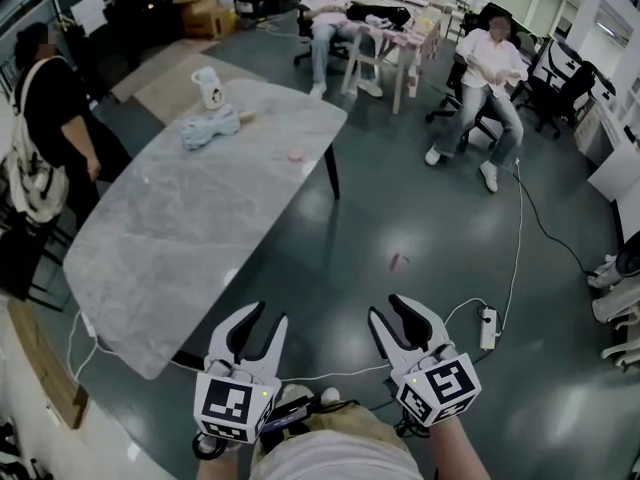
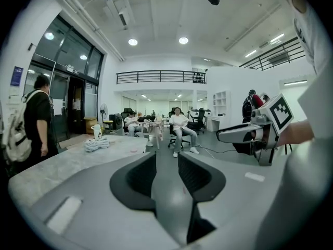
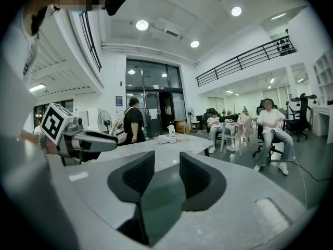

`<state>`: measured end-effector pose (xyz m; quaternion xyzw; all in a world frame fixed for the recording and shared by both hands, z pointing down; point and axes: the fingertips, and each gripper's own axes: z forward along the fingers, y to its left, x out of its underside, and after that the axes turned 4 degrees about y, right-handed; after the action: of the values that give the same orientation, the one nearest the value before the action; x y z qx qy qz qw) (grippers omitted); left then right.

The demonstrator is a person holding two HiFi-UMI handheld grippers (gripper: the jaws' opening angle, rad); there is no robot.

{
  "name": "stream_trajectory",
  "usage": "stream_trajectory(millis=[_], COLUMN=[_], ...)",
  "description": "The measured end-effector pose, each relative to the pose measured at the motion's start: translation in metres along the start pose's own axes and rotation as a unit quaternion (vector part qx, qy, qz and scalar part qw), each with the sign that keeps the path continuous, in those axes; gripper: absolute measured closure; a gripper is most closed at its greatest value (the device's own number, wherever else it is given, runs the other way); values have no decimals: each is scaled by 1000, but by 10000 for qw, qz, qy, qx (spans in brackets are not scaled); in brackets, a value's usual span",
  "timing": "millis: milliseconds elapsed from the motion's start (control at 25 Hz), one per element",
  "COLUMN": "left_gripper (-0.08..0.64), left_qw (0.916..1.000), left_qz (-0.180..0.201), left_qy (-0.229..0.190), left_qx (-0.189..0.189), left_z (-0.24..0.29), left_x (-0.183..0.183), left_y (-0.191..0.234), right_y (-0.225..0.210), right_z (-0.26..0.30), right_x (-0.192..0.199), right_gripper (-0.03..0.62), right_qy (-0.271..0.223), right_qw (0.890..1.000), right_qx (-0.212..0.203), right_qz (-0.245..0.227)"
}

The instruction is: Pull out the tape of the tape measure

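Grey stone-look table (image 1: 180, 258), count one, runs diagonally from the near left to the far centre of the head view. Its near corner lies just left of the left gripper (image 1: 270, 315), and its long right edge borders open dark floor (image 1: 440, 218).

That floor gives me the widest room for moving, ahead and to the right. It is crossed by one white cable (image 1: 517, 248), and one power strip (image 1: 488, 326) lies just beside the right gripper (image 1: 386, 306). One small pink scrap (image 1: 398, 261) lies on the floor ahead of the right gripper.

Both grippers, count two, are held side by side and low, pointing forward. Each gripper view shows its jaws parted with only air between the pads, so both tools are released and neither touches the table.

One small pink round item (image 1: 295, 154) rests on the table close to the right edge, well apart from both grippers. I take it as the likely tape measure, but it is too small to confirm. I cannot tell its long axis or which way it points.

Other items on the table are one white mug (image 1: 208, 88), upright at the far end, and one pale bundle of cloth or cord (image 1: 210, 128) just beside it.

Three persons are in view. One stands with a backpack (image 1: 45, 128) at the table's left side, and two sit on chairs (image 1: 490, 78) beyond the open floor.
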<state>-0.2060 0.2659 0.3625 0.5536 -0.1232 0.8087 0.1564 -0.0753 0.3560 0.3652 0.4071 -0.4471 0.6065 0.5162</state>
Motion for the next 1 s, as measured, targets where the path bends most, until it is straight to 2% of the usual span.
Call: stream_trajectory(millis=[600, 1000], left_gripper=[405, 397], left_qw=[9999, 9996], left_qz=[131, 177], left_qy=[-5, -93], left_qx=[73, 185], left_z=[15, 52], left_x=[-5, -15], left_y=[-22, 2], right_y=[-19, -37], right_z=[-16, 15], right_x=[9, 6], right_gripper=[446, 446], right_qy=[-59, -50], right_qw=[9999, 9998], right_qx=[91, 186], right_qz=[84, 93])
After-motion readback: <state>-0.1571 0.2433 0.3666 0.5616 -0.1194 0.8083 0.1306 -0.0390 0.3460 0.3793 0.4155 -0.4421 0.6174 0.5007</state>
